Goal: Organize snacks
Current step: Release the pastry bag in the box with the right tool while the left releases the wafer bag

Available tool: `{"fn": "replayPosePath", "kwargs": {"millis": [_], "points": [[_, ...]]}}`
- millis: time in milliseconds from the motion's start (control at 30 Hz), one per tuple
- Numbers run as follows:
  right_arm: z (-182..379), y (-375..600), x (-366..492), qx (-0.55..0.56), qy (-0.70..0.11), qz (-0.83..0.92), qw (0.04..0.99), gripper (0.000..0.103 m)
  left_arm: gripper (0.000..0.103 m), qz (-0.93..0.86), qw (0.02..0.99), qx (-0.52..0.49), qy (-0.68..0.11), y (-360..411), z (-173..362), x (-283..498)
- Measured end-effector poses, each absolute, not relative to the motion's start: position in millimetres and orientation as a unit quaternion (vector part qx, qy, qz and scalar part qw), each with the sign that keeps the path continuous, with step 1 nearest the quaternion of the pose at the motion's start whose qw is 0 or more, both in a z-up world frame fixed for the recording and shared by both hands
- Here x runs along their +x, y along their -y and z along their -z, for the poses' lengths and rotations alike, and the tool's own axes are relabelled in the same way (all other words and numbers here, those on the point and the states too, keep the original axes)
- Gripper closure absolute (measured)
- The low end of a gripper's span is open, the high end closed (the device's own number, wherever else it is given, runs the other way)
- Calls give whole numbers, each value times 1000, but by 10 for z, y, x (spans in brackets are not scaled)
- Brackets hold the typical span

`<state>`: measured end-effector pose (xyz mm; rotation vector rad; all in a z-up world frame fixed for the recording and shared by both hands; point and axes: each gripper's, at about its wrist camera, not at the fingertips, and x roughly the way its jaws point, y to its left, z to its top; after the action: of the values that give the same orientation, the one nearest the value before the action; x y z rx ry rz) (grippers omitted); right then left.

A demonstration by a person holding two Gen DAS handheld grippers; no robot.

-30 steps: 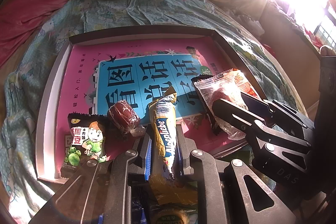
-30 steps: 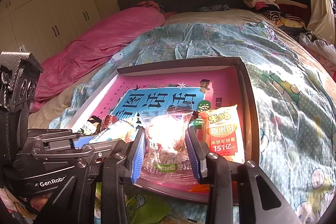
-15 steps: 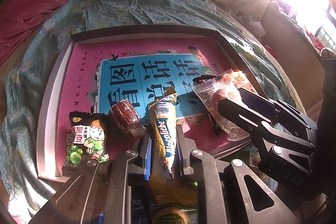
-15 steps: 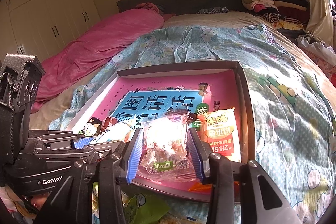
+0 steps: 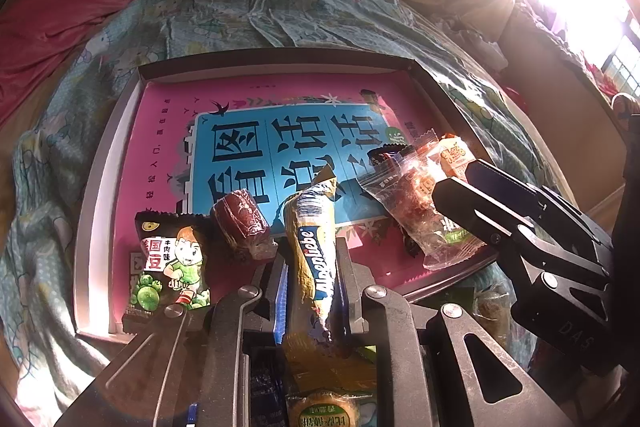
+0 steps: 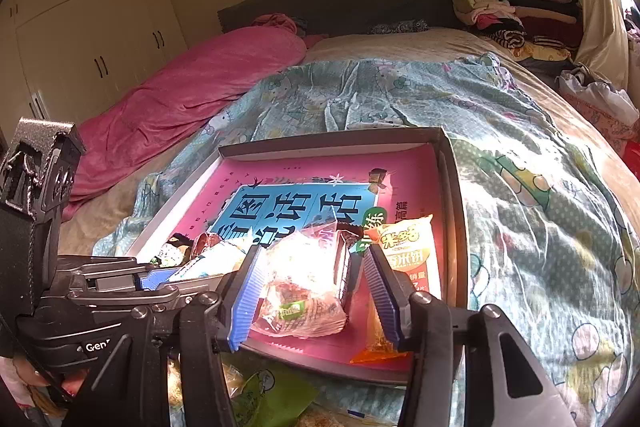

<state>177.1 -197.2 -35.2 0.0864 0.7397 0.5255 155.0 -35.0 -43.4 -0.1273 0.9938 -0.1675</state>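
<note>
A shallow tray [image 5: 96, 207] with a pink and blue printed floor lies on the bed. My left gripper [image 5: 312, 251] is shut on a yellow and blue candy roll [image 5: 310, 223], held over the tray's near edge. My right gripper [image 6: 314, 254] has its jaws opening around a clear packet of brown sweets [image 6: 304, 287] that lies in the tray's near right corner; the right pad stands apart from it. That clear packet [image 5: 416, 207] also shows in the left wrist view. A green-pea packet [image 5: 168, 259], a red-wrapped sweet [image 5: 240, 223] and an orange rice-cracker packet [image 6: 408, 247] lie in the tray.
The tray [image 6: 452, 207] rests on a blue-green patterned bedspread [image 6: 520, 227], with a pink blanket [image 6: 180, 99] to the left. Loose snack packets [image 6: 272, 395] lie below the tray's near edge. Folded clothes [image 6: 500, 7] are piled at the headboard; strong sunlight glares from the right.
The right gripper's jaws have spread wider and no longer squeeze the clear packet, which now lies in the tray. The left gripper still holds the candy roll in the same place.
</note>
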Motion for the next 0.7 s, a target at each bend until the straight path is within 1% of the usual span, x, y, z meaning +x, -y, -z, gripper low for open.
{"fn": "replayPosePath", "kwargs": {"millis": [133, 233, 567, 633, 700], "points": [[320, 1988, 1761, 41, -351, -249, 902, 51, 79, 80, 874, -63, -475, 349, 411, 1543], [294, 2008, 1757, 41, -346, -245, 905, 47, 76, 82, 876, -62, -471, 351, 369, 1525], [242, 2046, 1743, 41, -337, -237, 910, 47, 56, 82, 879, -64, -465, 339, 280, 1501], [237, 2055, 1746, 42, -336, -235, 911, 46, 55, 81, 881, -64, -463, 328, 263, 1497], [232, 2062, 1745, 43, -335, -235, 911, 46, 50, 81, 881, -66, -462, 322, 256, 1497]]}}
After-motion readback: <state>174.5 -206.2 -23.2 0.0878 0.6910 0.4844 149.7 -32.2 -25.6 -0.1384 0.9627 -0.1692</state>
